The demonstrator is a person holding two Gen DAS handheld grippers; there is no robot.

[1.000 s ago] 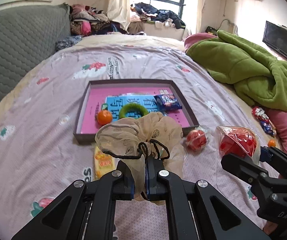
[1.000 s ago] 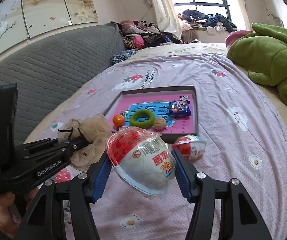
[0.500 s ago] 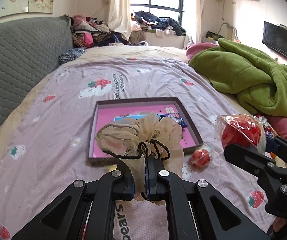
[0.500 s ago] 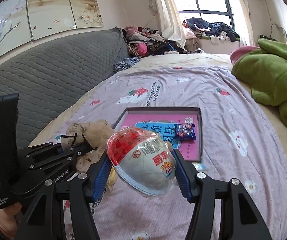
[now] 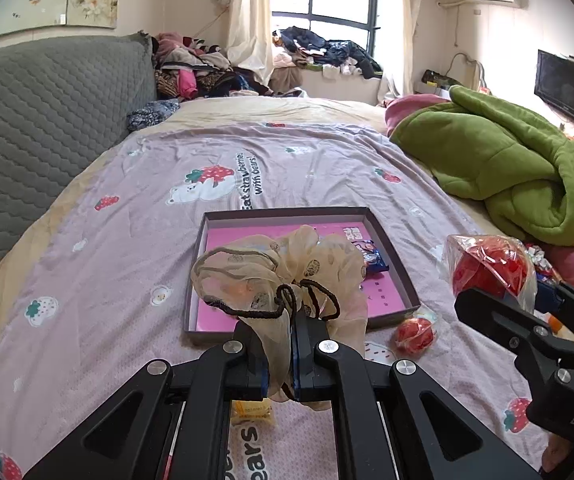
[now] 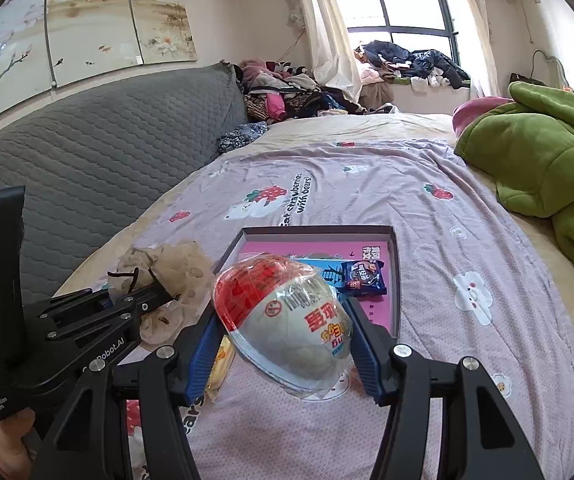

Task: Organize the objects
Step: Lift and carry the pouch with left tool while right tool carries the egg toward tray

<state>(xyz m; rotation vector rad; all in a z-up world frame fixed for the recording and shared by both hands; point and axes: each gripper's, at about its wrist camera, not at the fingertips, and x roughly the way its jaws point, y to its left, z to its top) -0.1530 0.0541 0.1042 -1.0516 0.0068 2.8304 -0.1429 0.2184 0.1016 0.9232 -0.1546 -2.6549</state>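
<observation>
1. Both hand-held grippers have come up off the bed since a second ago, and the tray now sits lower in each view, with more of the bedspread showing beyond it.
2. Left hand-held gripper (image 5: 278, 350) is pressed together on the beige scrunchie (image 5: 287, 268), pinching its sheer fabric between the pads; a black hair tie (image 5: 283, 304) loops across the front.
3. Right hand-held gripper (image 6: 283, 340) has its blue pads clamped on either side of the wrapped red-and-white egg toy (image 6: 283, 312), held in the air.
4. Down on the purple bedspread (image 5: 127, 240), the pink-lined tray (image 5: 391, 256) holds a blue snack packet (image 6: 363, 278).
5. Just off the tray's near right corner lies a small red wrapped ball (image 5: 414, 334).
6. Green quilt (image 5: 507, 168) is heaped at the right.
</observation>
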